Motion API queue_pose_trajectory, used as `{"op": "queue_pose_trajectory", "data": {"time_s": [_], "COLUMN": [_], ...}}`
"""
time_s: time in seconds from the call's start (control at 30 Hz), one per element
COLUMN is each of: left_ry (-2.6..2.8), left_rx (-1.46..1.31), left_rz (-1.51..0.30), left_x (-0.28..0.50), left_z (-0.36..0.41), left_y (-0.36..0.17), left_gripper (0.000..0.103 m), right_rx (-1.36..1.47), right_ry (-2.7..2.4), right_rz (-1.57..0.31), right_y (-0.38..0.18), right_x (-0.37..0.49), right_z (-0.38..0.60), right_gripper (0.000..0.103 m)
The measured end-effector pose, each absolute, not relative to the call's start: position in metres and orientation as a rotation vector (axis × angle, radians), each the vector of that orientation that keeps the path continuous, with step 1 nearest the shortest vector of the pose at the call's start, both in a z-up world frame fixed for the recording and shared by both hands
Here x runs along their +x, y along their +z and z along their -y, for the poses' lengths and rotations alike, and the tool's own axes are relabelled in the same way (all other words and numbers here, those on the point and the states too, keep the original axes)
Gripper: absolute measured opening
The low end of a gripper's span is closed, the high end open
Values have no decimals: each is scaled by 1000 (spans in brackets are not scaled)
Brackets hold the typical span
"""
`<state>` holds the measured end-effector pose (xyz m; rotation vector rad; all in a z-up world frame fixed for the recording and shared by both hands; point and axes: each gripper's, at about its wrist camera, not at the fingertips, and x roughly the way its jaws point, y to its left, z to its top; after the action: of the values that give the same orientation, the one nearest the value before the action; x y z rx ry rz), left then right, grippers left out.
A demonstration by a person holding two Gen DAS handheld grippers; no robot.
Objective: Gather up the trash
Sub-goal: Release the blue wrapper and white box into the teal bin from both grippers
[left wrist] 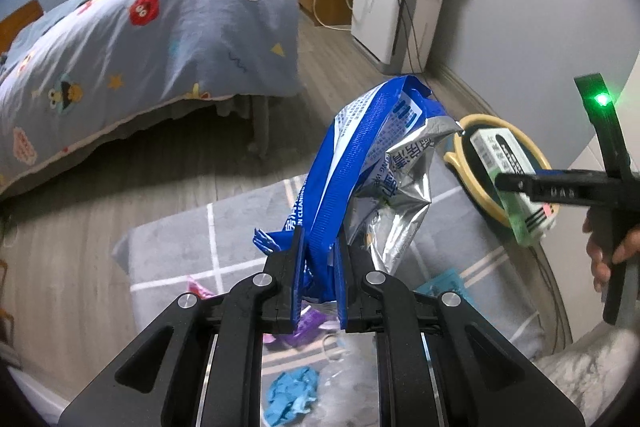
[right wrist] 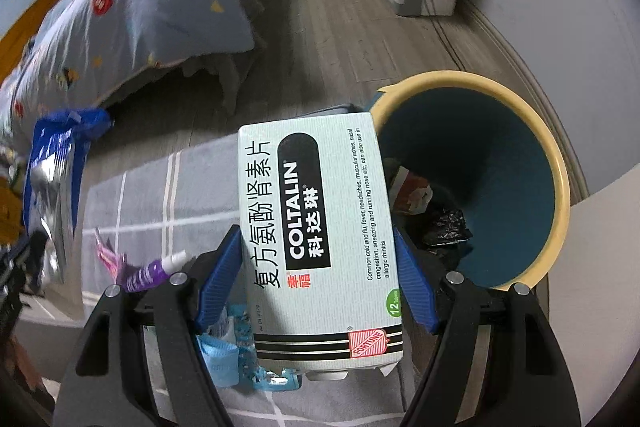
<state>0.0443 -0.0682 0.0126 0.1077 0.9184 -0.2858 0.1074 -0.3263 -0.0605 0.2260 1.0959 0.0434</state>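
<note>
From the left wrist, the left gripper [left wrist: 318,251] pinched a crumpled blue-and-silver wrapper [left wrist: 372,163] above the grey rug [left wrist: 180,255]; to the far right, the yellow-rimmed bin [left wrist: 532,151] stood by the wall. From the right wrist, the right gripper [right wrist: 320,259] clamped a white medicine box [right wrist: 320,227] just left of the bin [right wrist: 556,163], which held a black bag [right wrist: 448,227] and a reddish carton [right wrist: 416,193].

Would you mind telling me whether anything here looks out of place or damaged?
Litter lies strewn on the grey rug: a crumpled blue glove and a purple tube. The blue-and-silver pouch in the left gripper is torn open and crumpled.
</note>
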Motion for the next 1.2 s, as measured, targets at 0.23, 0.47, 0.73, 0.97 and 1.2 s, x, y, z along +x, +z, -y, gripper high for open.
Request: {"op": "queue_pose_trajectory", "data": {"time_s": [0.23, 0.47, 0.73, 0.97, 1.2], "left_ry": [-347, -441, -552, -594, -586], "left_rx": [170, 236, 187, 245, 362], "left_rz": [-918, -941, -1021, -1085, -1105], "left_x": [47, 59, 92, 112, 122], "left_z": [114, 171, 233, 286, 319], "left_y": [16, 9, -7, -36, -65], "left_gripper": [14, 14, 14, 14, 15], "right_rx": [328, 375, 448, 613, 690], "right_ry": [-55, -188, -263, -343, -376], "right_rz": [-1074, -1030, -1034, -1050, -1033], "right_y": [-64, -61, -74, -96, -102], "right_x": [122, 135, 131, 124, 121], "right_z": [378, 444, 488, 525, 540], "right_gripper": [72, 72, 72, 72, 72]}}
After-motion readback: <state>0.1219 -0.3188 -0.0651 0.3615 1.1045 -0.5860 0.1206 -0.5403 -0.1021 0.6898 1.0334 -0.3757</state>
